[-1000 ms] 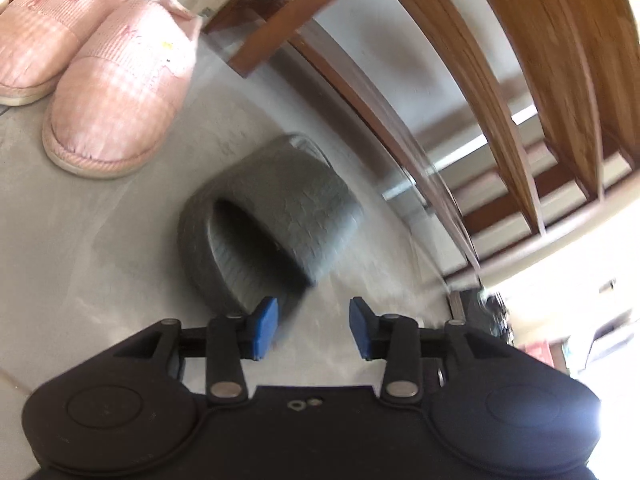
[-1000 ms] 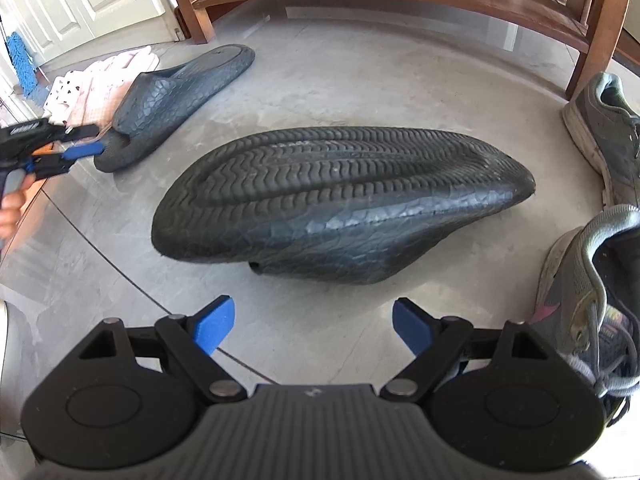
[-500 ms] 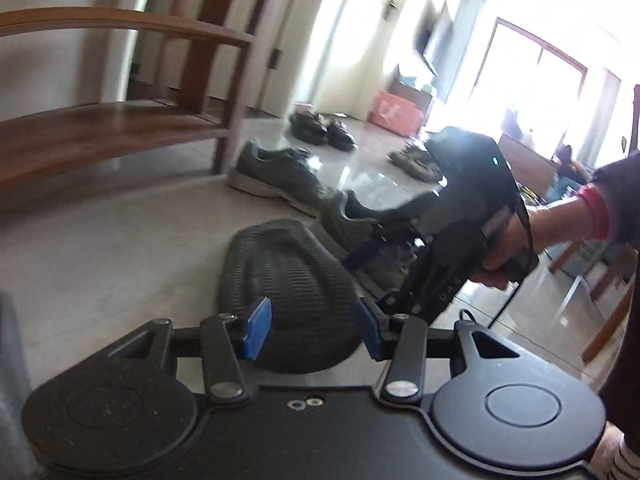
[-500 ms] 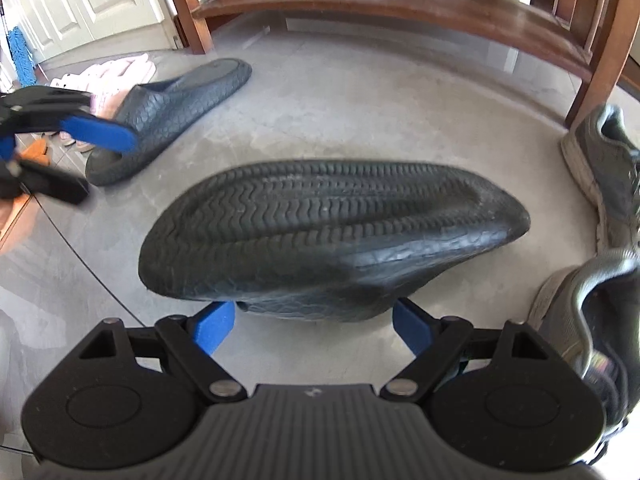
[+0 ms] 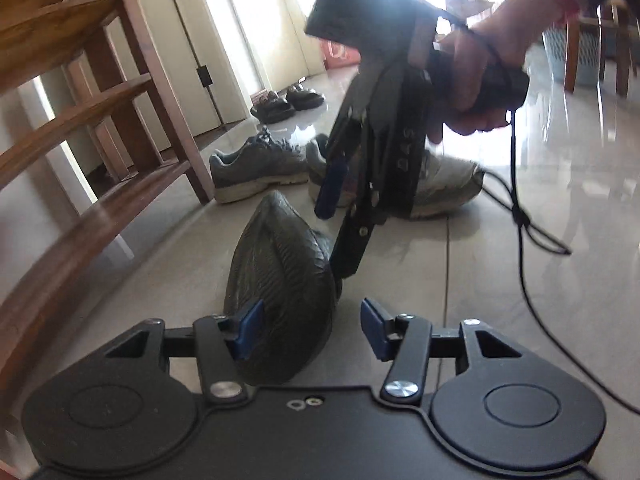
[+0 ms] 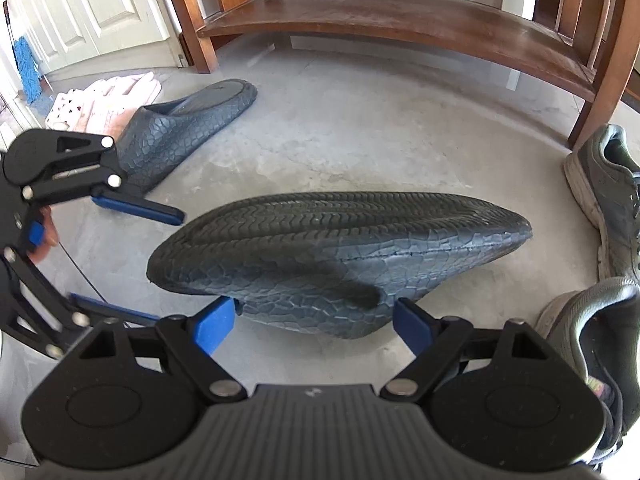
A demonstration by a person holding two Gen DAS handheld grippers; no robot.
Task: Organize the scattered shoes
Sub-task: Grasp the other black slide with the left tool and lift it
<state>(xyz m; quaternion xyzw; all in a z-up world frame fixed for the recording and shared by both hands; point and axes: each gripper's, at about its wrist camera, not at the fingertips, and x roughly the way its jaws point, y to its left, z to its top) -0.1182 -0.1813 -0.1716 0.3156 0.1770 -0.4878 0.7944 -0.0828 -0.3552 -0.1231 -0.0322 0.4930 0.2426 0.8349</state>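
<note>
You're mid-pickup on the overturned black slide slipper (image 6: 340, 256): right gripper (image 6: 314, 320) open astride it, left gripper (image 5: 310, 330) open at its end — close, flip, pair it.

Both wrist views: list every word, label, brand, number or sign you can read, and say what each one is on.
"D4S" or similar, blurred: pale characters on the side of the right gripper body, seen in the left wrist view; the reading is uncertain.
Small pale mark on the ribbed housing of the same gripper, seen in the right wrist view: too small to read.
Overturned black slipper, grey sneakers, pink slippers: no legible text.
</note>
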